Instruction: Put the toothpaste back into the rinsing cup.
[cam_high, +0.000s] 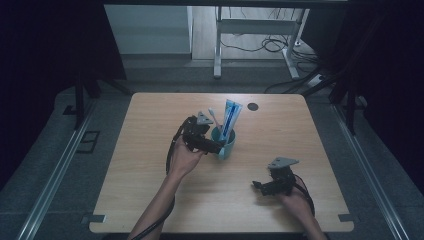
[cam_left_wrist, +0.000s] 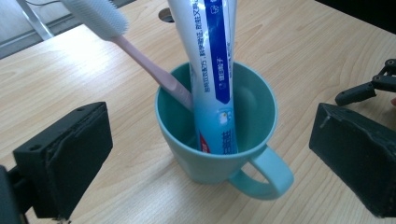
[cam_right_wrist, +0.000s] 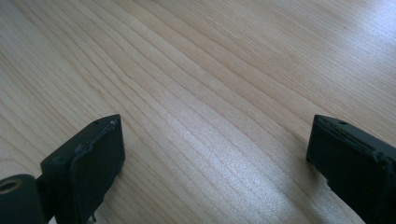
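Note:
A teal mug (cam_high: 226, 145) with a handle stands near the middle of the wooden table (cam_high: 150, 200). A blue-and-white toothpaste tube (cam_high: 231, 117) and a pink toothbrush (cam_high: 212, 114) with a white head stand in it. My left gripper (cam_high: 214, 146) is at the mug's left side. In the left gripper view it (cam_left_wrist: 212, 126) is open, its jaws standing wide on either side of the mug (cam_left_wrist: 215, 158) without touching it; the tube (cam_left_wrist: 212, 70) and the toothbrush (cam_left_wrist: 135, 51) lean out of the top. My right gripper (cam_high: 257, 185) rests low at the front right, open (cam_right_wrist: 215, 158) over bare wood.
A dark round cable hole (cam_high: 253, 106) sits in the table behind the mug. Beyond the table's far edge stand a white desk frame (cam_high: 218, 45) and loose cables (cam_high: 270, 45) on the floor. Metal rails run along both sides of the table.

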